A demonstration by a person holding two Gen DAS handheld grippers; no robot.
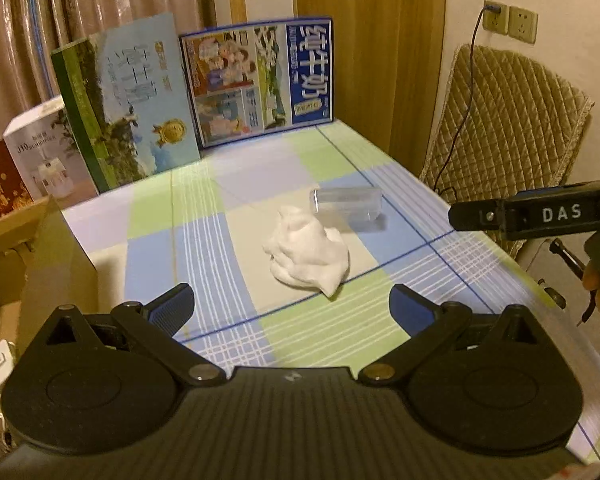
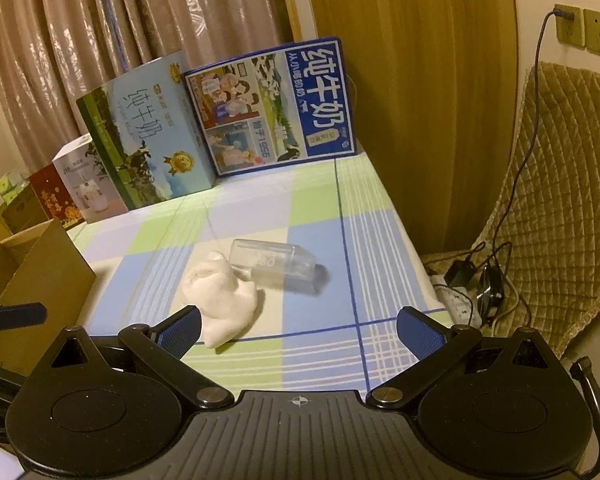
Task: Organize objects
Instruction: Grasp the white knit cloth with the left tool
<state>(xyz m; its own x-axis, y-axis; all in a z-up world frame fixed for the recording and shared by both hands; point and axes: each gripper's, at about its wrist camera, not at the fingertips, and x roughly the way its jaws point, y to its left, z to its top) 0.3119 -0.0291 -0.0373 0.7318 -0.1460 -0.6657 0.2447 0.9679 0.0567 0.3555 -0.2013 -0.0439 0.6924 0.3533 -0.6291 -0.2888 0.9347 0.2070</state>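
A: Left gripper [image 1: 291,312] spread wide, empty; right gripper [image 2: 298,334] likewise.

B: Targets?

A: White cloth wad [image 1: 309,255] at twelve o'clock: soft, light, pinch its top fold. Behind, at one o'clock, clear plastic container [image 1: 346,207] lying sideways, probably slippery; grasp across its flat sides.

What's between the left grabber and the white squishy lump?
Nothing. In the left wrist view, only bare checked tablecloth lies between the open left gripper and the white lump. The clear plastic box sits beyond the lump.

White cloth [image 1: 306,250], clear case [image 1: 346,204], blue-green-cream checked tablecloth [image 1: 204,216], blue-padded black tools.
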